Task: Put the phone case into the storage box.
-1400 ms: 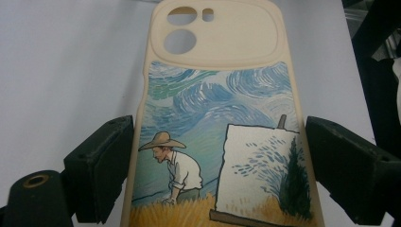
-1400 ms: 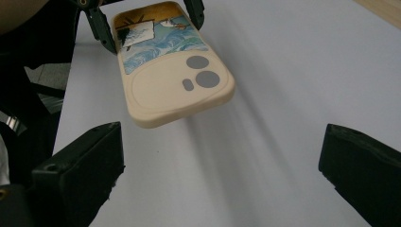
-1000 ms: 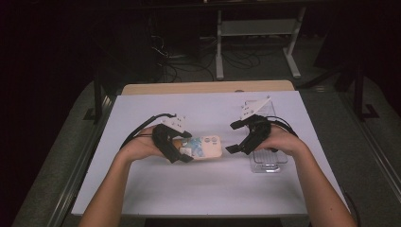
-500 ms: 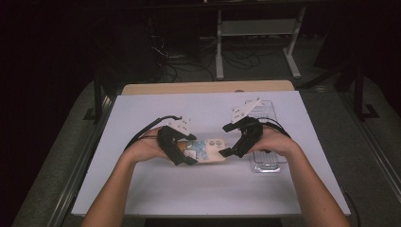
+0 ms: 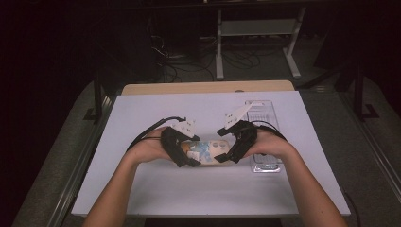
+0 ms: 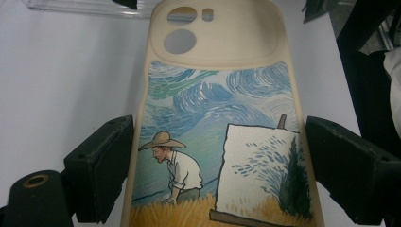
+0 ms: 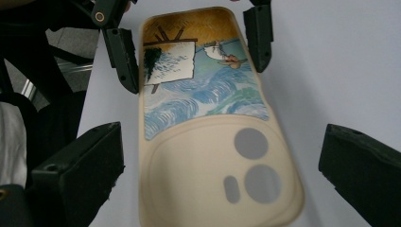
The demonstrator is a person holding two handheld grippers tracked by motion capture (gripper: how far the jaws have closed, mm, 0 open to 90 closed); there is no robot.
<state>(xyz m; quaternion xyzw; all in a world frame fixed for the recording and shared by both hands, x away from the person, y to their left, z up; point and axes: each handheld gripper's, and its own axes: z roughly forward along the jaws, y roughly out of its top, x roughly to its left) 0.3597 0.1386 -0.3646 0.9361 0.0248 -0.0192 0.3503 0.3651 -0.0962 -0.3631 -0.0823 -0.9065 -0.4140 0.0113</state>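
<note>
Cream phone case (image 6: 222,113) with painted straw-hat farmer, no readable writing, clamped in left gripper (image 6: 220,175), right gripper (image 7: 222,179) wide open around camera end, white table (image 5: 142,189)

The phone case (image 7: 208,142) lies on the white surface (image 7: 340,61); the right gripper (image 7: 222,189) straddles its camera-hole end with jaws clear, and the left gripper (image 7: 194,52) flanks its far end.

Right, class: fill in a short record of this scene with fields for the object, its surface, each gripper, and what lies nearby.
object: phone case, cream rim, painted picture of a man in a straw hat, camera holes
surface: white table
left gripper: jaws on either side of the case's picture end, against its edges
right gripper: jaws open, wide of the case's camera end
nearby: clear plastic tray behind the right hand
</note>
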